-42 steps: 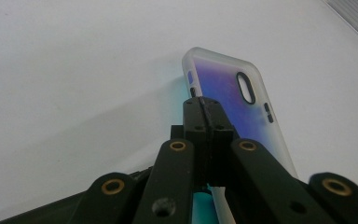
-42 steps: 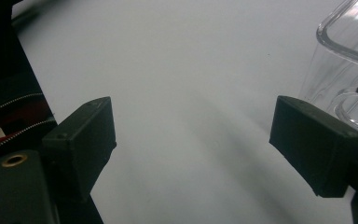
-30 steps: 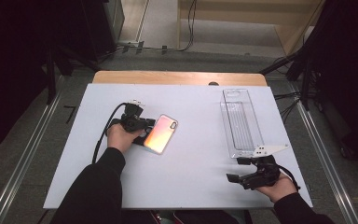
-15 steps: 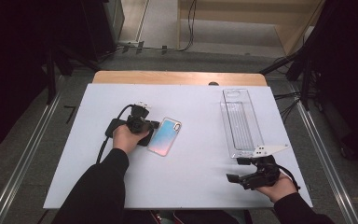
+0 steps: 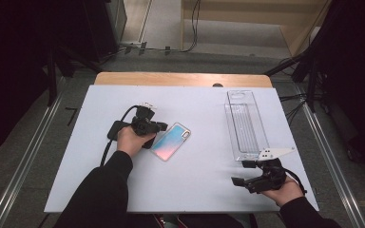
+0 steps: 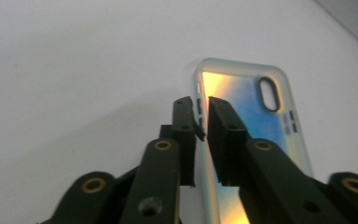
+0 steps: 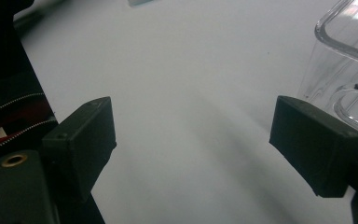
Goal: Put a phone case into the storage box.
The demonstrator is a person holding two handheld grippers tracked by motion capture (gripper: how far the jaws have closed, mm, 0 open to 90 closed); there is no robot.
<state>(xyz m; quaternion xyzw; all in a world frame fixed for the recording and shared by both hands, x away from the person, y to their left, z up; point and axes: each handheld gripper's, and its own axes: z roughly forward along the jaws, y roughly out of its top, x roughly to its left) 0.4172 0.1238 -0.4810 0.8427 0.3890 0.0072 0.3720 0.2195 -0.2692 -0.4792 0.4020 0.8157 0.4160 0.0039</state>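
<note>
Right now my left gripper [image 6: 201, 109], its jaws just easing apart around the phone case's [image 5: 171, 141] near edge, has the case running long toward two o'clock on the table [image 5: 199, 190].

A lab or recording studio, not a home. A white counter [image 5: 195, 185] sits on a wooden bench [image 5: 180, 79] between metal rails [image 5: 26, 164], over grey carpet [image 5: 66, 95]. Beyond the tools, cables [image 5: 190, 28] trail across the floor among dark stands [image 5: 309, 71] and black equipment [image 5: 95, 23]. The surroundings are unlit.
</note>
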